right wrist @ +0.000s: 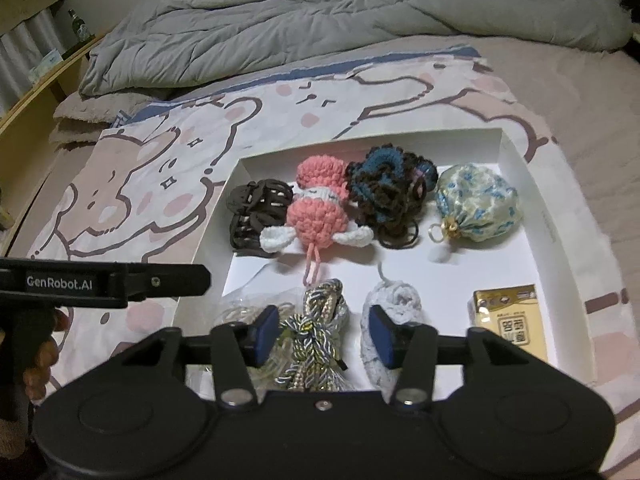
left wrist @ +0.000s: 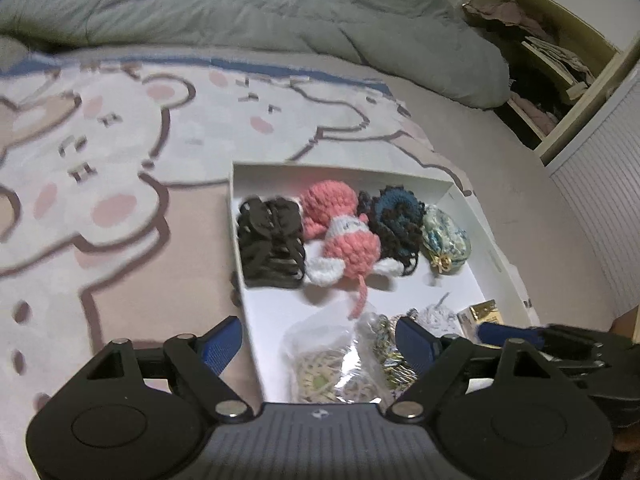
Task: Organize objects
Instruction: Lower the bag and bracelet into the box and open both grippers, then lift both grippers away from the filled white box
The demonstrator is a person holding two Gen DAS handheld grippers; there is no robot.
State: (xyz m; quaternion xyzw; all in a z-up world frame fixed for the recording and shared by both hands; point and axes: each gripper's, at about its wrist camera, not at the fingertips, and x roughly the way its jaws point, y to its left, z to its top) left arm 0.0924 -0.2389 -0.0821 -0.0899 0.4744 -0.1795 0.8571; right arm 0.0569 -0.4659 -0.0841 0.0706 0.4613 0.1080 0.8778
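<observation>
One white box (right wrist: 520, 216) held eight items. At its twelve o'clock edge sat four: one dark hair claw (right wrist: 256, 216), one pink crocheted toy (right wrist: 318, 210), one blue-and-brown crocheted scrunchie (right wrist: 386, 196) and one floral drawstring pouch (right wrist: 478, 202). Toward six o'clock lay four more: one clear bag (left wrist: 332, 360), one braided tassel cord (right wrist: 316, 336), one pale knitted piece (right wrist: 394, 302) and one gold packet (right wrist: 510, 320).

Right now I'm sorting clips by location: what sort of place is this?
Most likely a bedroom. A white tray of small things sits on a bed with a cartoon bear sheet, a rumpled grey quilt lies behind it, and a shelf of folded clothes stands beside.
</observation>
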